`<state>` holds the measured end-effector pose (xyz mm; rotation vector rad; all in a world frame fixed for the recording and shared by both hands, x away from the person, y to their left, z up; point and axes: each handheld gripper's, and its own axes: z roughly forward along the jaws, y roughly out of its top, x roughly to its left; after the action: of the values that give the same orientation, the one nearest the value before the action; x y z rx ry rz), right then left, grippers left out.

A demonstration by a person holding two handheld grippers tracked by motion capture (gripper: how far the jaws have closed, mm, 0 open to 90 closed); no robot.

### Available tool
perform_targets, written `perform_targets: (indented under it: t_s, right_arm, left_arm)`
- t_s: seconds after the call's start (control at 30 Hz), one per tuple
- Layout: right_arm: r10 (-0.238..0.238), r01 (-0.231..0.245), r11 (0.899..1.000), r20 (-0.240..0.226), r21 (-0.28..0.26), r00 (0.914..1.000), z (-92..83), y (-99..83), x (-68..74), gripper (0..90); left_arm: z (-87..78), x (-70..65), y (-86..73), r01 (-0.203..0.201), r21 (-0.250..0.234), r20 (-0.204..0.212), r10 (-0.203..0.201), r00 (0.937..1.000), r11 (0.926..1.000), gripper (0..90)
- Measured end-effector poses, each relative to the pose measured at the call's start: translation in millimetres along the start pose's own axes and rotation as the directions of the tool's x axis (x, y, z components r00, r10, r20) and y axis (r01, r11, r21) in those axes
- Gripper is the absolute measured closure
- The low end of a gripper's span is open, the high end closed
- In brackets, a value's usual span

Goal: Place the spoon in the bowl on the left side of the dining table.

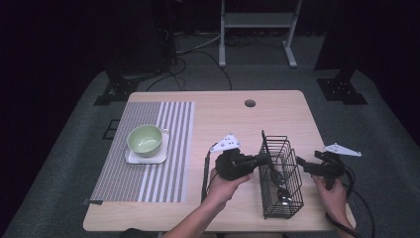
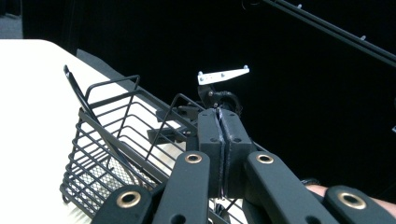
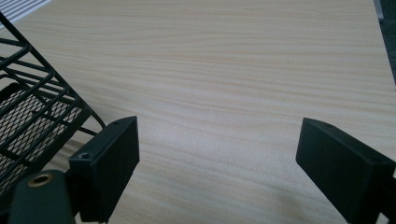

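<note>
Wire basket (image 1: 280,178) rim pinched by left gripper (image 1: 262,158); right gripper (image 1: 300,162) spread beside it.

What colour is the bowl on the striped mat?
Pale green; the bowl sits on a white square plate, clearest in the high view.

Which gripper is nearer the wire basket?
Left. The left gripper is shut on the wire basket at its left rim wire; the right gripper stands open just off its right side.
</note>
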<state>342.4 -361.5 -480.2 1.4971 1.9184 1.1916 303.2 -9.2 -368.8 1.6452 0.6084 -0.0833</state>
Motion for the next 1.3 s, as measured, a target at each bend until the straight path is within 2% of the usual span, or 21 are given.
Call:
perform_targets:
  t_s: [0.27,0.53,0.7,0.77,0.97,1.3]
  right_arm:
    - [0.000,0.000,1.000,0.003,0.002,1.0000,0.1,0.0,-0.1,12.3]
    - [0.000,0.000,1.000,0.006,0.003,1.0000,0.2,-0.1,-0.2,12.3]
    - [-0.001,0.001,1.000,0.007,0.004,1.0000,0.4,-0.1,-0.2,12.3]
    - [0.000,0.000,1.000,0.008,0.005,1.0000,0.3,-0.1,-0.2,12.3]
    - [-0.001,0.001,1.000,0.007,0.007,1.0000,0.7,-0.1,-0.1,12.3]
    - [-0.001,0.001,1.000,0.008,0.011,1.0000,0.9,-0.1,0.0,12.3]
  left_arm:
    - [-4.8,-1.4,5.9,0.005,-0.008,0.008,-0.005,1.0000,1.0000,89.5]
    - [-7.8,-0.6,9.1,0.030,-0.019,0.028,-0.030,0.9992,0.9994,89.5]
    - [-10.0,-2.8,13.7,0.020,-0.025,0.035,-0.019,0.9992,0.9995,89.5]
    - [-10.7,-3.4,15.2,0.035,-0.036,0.043,-0.033,0.9985,0.9987,89.5]
    - [-13.4,-5.2,21.5,0.047,-0.046,0.050,-0.045,0.9977,0.9978,89.5]
    - [-18.6,-5.6,29.3,0.085,-0.066,0.051,-0.082,0.9953,0.9942,89.5]
